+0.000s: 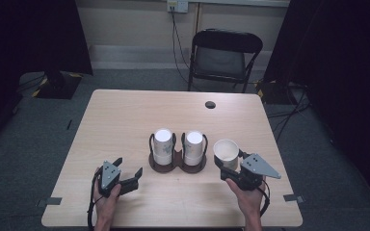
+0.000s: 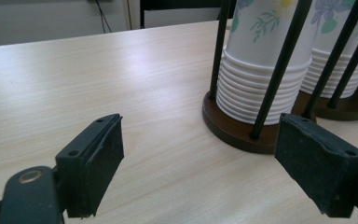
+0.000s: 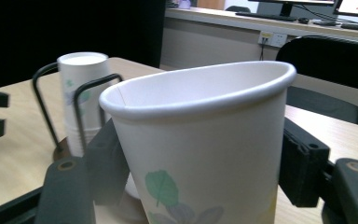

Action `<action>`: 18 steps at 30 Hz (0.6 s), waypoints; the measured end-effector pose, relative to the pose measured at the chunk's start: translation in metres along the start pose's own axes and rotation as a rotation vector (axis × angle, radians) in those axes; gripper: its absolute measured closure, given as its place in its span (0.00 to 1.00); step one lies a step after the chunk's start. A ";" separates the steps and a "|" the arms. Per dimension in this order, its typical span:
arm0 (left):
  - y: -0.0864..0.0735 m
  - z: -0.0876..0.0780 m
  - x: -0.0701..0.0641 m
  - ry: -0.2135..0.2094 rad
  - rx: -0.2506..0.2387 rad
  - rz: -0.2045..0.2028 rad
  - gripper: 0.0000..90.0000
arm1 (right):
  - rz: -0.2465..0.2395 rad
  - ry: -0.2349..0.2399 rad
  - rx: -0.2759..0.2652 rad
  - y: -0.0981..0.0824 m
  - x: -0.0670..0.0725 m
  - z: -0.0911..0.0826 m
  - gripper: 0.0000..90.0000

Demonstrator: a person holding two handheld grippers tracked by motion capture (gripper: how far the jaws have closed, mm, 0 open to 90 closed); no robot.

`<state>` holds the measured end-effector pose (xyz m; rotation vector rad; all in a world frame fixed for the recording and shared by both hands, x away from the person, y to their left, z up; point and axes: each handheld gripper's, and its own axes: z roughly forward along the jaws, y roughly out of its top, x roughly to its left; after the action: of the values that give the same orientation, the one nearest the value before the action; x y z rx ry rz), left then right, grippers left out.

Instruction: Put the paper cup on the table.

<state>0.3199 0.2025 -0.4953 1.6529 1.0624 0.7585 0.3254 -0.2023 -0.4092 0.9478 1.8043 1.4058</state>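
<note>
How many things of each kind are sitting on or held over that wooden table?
Stacks of upside-down paper cups: 2, left stack and right stack
Twin-ring dark cup holder: 1
Single upright paper cup, pinched in the right hand-held gripper: 1
Hand-held grippers: 2, the left hand-held gripper open with nothing in it
Total: 6

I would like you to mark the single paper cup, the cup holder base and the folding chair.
Single paper cup (image 3: 205, 140), right gripper view, on its side wall.
Cup holder base (image 2: 235, 133), left gripper view, on its brown rim.
Folding chair (image 1: 227, 42), high view, on its backrest.
</note>
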 end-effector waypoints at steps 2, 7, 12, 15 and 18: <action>0.000 -0.001 0.000 0.005 -0.004 -0.004 0.17 | 0.007 -0.004 0.004 0.000 -0.003 0.002 0.33; -0.002 -0.004 -0.001 0.019 -0.040 0.004 0.17 | 0.046 -0.029 0.022 -0.003 -0.021 0.021 0.33; -0.003 -0.006 -0.001 0.024 -0.056 0.007 0.17 | 0.070 -0.053 0.026 -0.007 -0.033 0.034 0.33; -0.003 -0.006 -0.001 0.018 -0.054 0.006 0.17 | 0.074 -0.051 0.028 -0.008 -0.038 0.038 0.32; -0.003 -0.006 0.000 0.007 -0.061 -0.002 0.17 | 0.073 -0.089 0.051 -0.010 -0.048 0.048 0.32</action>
<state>0.3142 0.2053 -0.4962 1.5987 1.0359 0.7877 0.3894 -0.2200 -0.4260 1.0955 1.7632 1.3446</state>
